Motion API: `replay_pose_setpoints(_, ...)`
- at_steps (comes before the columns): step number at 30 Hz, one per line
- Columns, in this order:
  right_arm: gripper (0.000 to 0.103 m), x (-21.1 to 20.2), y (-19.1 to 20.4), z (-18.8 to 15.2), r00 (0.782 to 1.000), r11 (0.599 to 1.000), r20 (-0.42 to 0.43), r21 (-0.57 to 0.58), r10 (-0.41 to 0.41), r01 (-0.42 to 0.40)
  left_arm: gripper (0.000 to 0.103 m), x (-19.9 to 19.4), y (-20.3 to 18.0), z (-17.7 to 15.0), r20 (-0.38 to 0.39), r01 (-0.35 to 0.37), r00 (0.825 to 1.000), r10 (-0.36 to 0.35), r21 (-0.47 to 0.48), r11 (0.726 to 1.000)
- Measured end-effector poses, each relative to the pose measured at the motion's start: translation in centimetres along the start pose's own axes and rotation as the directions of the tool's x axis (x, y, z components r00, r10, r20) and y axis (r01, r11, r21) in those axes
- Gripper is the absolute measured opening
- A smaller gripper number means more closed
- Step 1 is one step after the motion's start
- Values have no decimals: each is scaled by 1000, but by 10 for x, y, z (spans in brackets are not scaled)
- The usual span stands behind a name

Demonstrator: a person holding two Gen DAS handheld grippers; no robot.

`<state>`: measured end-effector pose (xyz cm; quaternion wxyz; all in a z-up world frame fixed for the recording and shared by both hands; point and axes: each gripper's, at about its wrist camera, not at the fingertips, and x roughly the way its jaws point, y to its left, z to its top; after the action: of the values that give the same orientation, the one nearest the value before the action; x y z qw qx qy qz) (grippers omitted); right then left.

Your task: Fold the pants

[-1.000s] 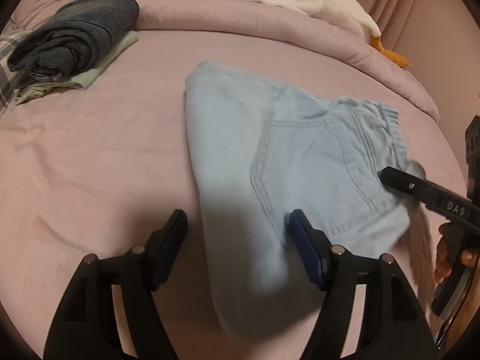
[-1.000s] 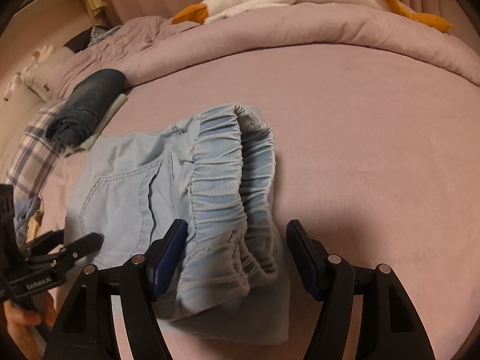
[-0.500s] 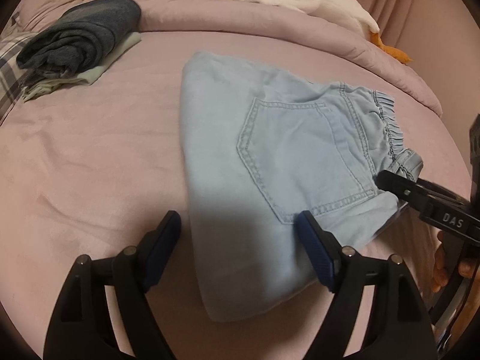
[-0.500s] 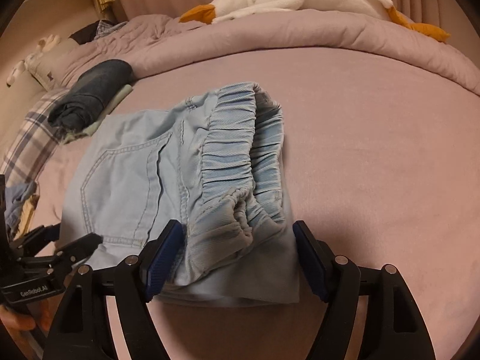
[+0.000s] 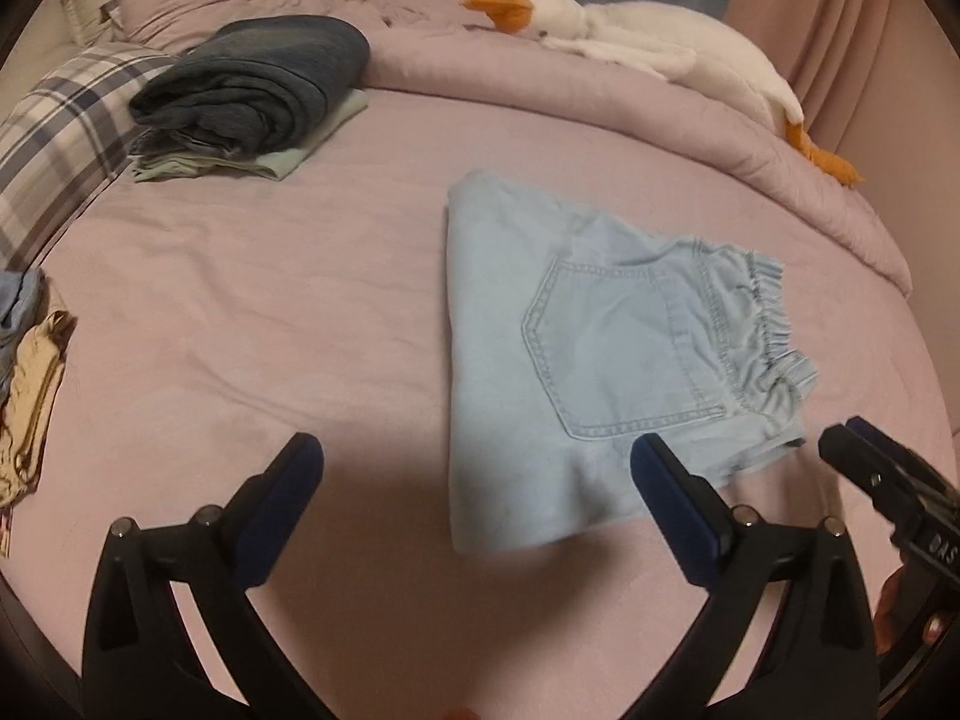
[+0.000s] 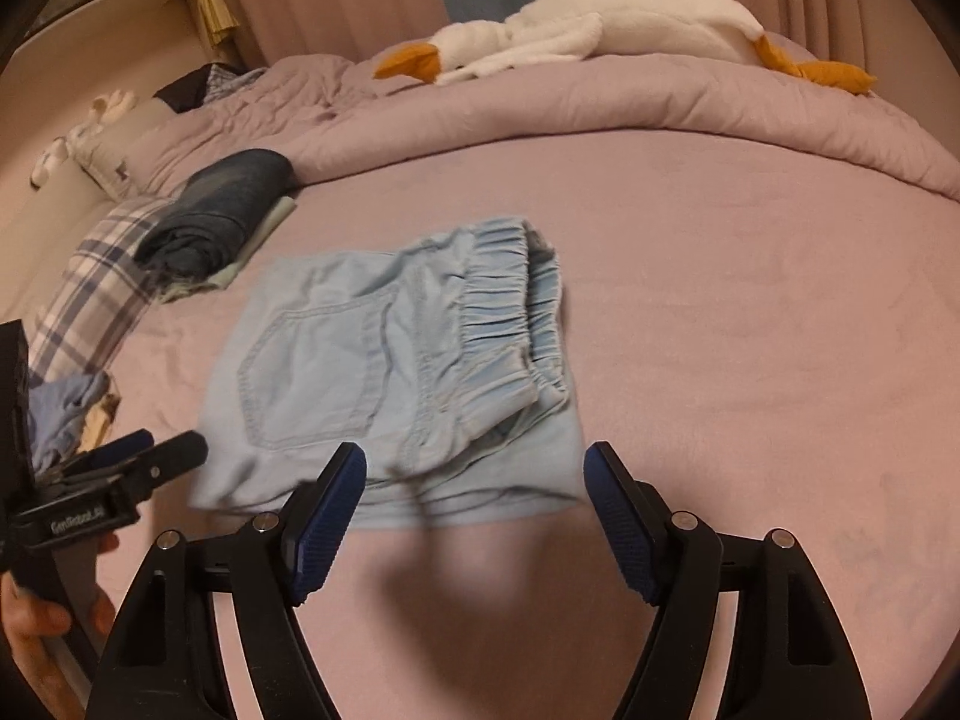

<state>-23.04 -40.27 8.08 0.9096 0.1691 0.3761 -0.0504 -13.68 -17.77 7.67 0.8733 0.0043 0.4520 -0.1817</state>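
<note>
Pink bed (image 5: pixel 300 300) with bunched duvet (image 5: pixel 540 78) at far edge, plush goose (image 6: pixel 600 30) lying on it, folded dark garment stack (image 5: pixel 258 90) far left beside plaid pillow (image 5: pixel 66 114), crumpled clothes (image 5: pixel 27 384) at left edge.

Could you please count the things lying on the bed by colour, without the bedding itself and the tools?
Light blue: 1, the folded pants
Dark blue: 1, the folded jeans on the stack
Pale green: 1, the folded cloth under them
White and orange: 1, the plush goose
Total: 4
The small pile at the left edge is too unclear to count.
</note>
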Motion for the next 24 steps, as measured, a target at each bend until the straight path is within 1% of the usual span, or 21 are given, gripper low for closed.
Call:
replay_pose_setpoints(1, 87, -3, 2, 0, 1000, 1000, 7, 0, 7, -7, 102, -3, 0, 0, -6, 0, 1000, 0, -5, 1000)
replay_pose_setpoints(2, 93, -6, 4, 1, 1000, 1000, 13, 0, 13, -13, 103, -6, -1, -1, -13, -8, 1000, 8, -5, 1000)
replay_pose_setpoints(3, 95, -10, 5, 1, 1000, 1000, 17, -1, 19, -19, 103, -9, -3, -1, -22, -35, 999, 35, -1, 999)
replay_pose_setpoints(4, 95, -13, 7, 1, 999, 1000, 19, -4, 25, -25, 103, -12, -5, -1, -25, -65, 998, 65, 9, 998)
replay_pose_setpoints(5, 96, -17, 8, 1, 999, 1000, 21, -7, 27, -27, 103, -16, -9, -2, -27, -113, 993, 114, 27, 993)
replay_pose_setpoints(7, 96, -22, 11, 0, 1000, 1000, 21, -16, 22, -22, 102, -26, -14, -6, -1, -147, 989, 147, 53, 988)
replay_pose_setpoints(11, 96, -43, 17, -4, 999, 999, 40, -45, 17, -15, 103, -48, -20, -11, 25, -132, 991, 130, 73, 989)
replay_pose_setpoints(16, 96, -75, 28, -7, 997, 996, 79, -84, 13, -7, 103, -90, -32, -13, 79, -113, 991, 106, 93, 989)
replay_pose_setpoints(21, 96, -109, 38, -7, 990, 994, 138, -109, 14, 1, 103, -126, -41, -15, 151, -121, 983, 106, 95, 988)
replay_pose_setpoints(23, 96, -115, 40, -9, 988, 993, 154, -119, 24, -5, 103, -129, -41, -18, 166, -142, 978, 125, 94, 985)
replay_pose_setpoints(24, 96, -113, 40, -10, 988, 993, 150, -119, 20, -2, 103, -129, -41, -19, 161, -148, 978, 132, 92, 985)
